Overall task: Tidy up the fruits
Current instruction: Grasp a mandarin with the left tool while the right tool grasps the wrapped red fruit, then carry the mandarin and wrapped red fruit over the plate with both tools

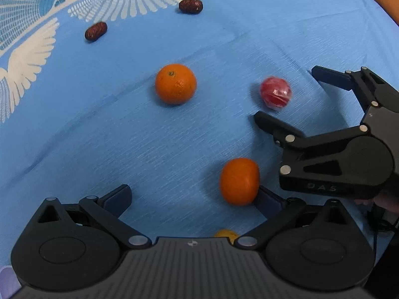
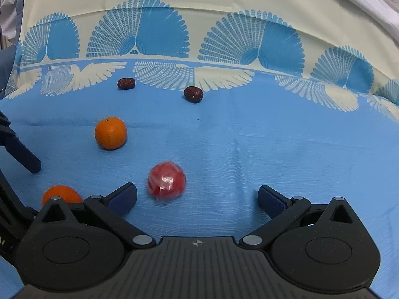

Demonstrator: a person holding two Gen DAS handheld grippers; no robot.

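Observation:
Fruits lie on a blue cloth. In the left wrist view a near orange (image 1: 239,181) rests against the inner side of my open left gripper's (image 1: 194,196) right finger; a far orange (image 1: 175,84) lies ahead. A red wrapped fruit (image 1: 275,93) lies just in front of my open right gripper (image 1: 284,94), between its fingertips. Two dark dates (image 1: 96,31) (image 1: 190,6) lie far back. A yellow fruit (image 1: 225,234) peeks out under the left gripper. In the right wrist view the red fruit (image 2: 166,181) sits just ahead of the open right gripper (image 2: 197,196), left of centre.
The right wrist view shows the far orange (image 2: 110,133), the near orange (image 2: 61,194) at lower left, both dates (image 2: 126,83) (image 2: 193,94), and a left gripper finger (image 2: 22,155) at the left edge. The cloth's cream patterned border (image 2: 199,12) runs along the back.

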